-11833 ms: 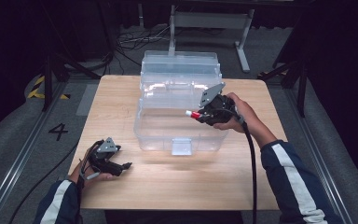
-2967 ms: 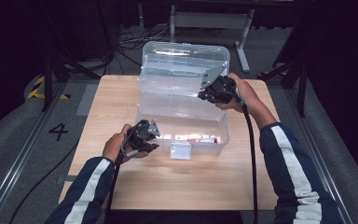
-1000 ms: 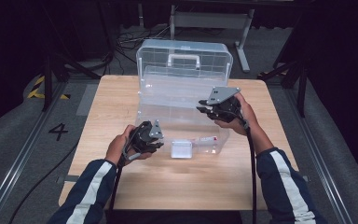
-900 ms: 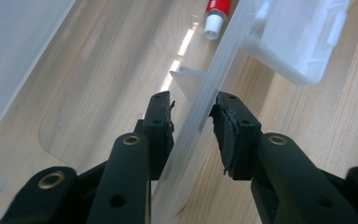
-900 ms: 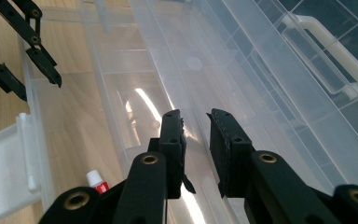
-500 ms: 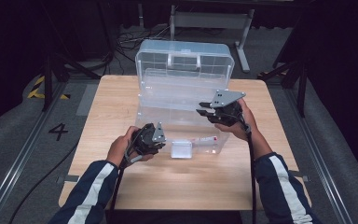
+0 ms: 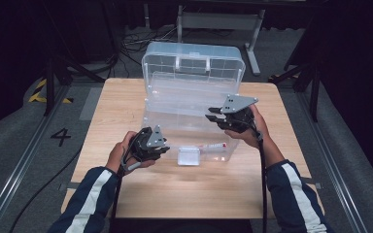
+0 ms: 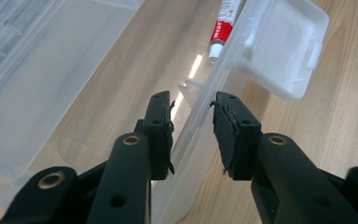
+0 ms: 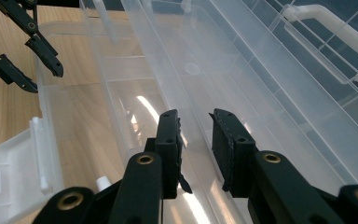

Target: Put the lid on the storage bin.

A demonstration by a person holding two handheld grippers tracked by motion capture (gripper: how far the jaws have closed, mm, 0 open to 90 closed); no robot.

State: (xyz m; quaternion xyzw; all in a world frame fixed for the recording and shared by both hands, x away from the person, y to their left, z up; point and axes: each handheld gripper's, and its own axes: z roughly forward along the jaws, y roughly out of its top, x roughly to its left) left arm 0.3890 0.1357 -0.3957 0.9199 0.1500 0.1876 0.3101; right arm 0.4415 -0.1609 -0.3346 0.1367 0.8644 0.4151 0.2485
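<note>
A clear plastic storage box (image 7: 184, 109) stands mid-table with its lid (image 7: 194, 63) swung up at the back. A red-and-white tube (image 7: 213, 145) (image 8: 223, 25) lies on the box floor near the front. My left gripper (image 7: 162, 145) (image 8: 192, 100) straddles the front wall near the left corner. Its jaws have just been closing a little, but a gap still shows beside the wall. My right gripper (image 7: 212, 116) (image 9: 195, 114) hovers over the right side of the box interior, jaws apart, with clear plastic between them.
A white latch (image 7: 189, 156) (image 8: 284, 46) (image 9: 18, 177) hangs on the box's front wall. The lid's white handle (image 9: 326, 28) is at the top. Bare wooden table (image 7: 199, 194) lies in front of the box. My left gripper (image 9: 46, 80) shows far off in the right gripper view.
The tube once held by my right gripper now lies in the box. The lid has swung from half-raised to upright. My left gripper came up to the front wall; over the last second little moved.
</note>
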